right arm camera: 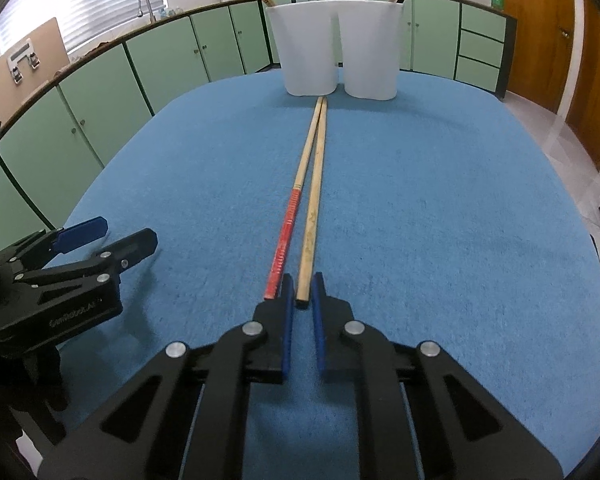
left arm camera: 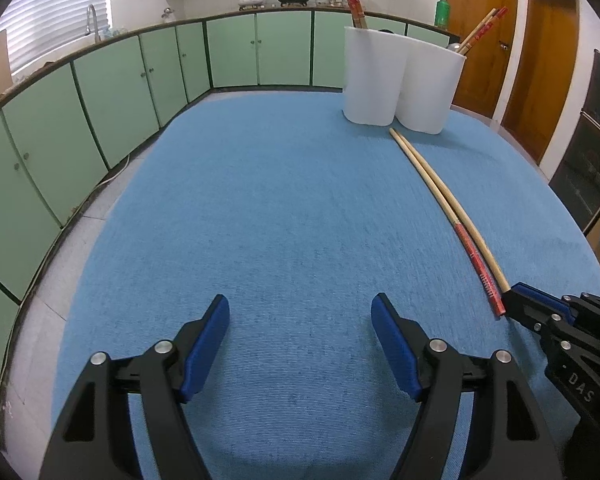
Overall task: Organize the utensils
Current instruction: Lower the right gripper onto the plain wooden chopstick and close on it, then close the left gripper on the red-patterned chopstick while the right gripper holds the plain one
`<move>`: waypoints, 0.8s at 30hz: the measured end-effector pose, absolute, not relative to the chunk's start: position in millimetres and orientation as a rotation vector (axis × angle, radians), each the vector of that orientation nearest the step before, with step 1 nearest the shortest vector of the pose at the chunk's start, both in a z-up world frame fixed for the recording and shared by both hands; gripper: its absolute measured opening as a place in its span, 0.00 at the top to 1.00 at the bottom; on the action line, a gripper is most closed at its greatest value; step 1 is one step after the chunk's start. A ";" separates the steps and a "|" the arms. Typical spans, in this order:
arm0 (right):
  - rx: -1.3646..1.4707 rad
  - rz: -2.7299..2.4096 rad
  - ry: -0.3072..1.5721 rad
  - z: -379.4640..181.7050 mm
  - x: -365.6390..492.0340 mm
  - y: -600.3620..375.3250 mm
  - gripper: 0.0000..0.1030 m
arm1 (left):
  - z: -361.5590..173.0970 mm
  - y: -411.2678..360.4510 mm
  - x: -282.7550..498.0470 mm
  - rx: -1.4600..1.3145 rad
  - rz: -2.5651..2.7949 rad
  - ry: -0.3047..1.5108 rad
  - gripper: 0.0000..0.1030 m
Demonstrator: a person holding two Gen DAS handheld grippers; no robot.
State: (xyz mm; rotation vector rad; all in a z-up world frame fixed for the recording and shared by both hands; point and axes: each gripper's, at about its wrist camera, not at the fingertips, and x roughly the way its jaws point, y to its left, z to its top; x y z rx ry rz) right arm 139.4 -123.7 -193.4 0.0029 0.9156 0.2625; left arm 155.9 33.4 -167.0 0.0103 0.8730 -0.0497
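Two long chopsticks lie side by side on the blue cloth: a plain wooden one [right arm camera: 312, 216] and one with a red handle [right arm camera: 286, 236]. They point toward a white two-compartment holder [right arm camera: 336, 48] that has several chopsticks standing in it. My right gripper [right arm camera: 300, 296] is nearly closed around the near end of the plain chopstick [left arm camera: 460, 216], which still rests on the cloth; the red-handled one [left arm camera: 480, 268] lies just outside its left finger. My left gripper [left arm camera: 300, 312] is wide open and empty over bare cloth, left of the chopsticks. The holder [left arm camera: 400, 80] also shows in the left wrist view.
The blue cloth [right arm camera: 440, 220] covers a rounded table. Green kitchen cabinets [left arm camera: 120, 92] run along the far side and left. Wooden doors [left arm camera: 540, 60] stand to the right. My left gripper [right arm camera: 84, 256] shows at the left of the right wrist view.
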 end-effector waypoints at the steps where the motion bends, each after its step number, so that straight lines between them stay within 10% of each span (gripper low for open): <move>1: 0.006 0.265 0.916 -193.6 140.2 -124.2 0.93 | -167.0 33.6 156.0 0.010 -0.050 0.873 0.30; 24: 0.092 0.163 0.906 -193.3 128.9 -212.8 0.94 | -167.2 -52.3 149.5 -0.034 -0.201 0.875 0.30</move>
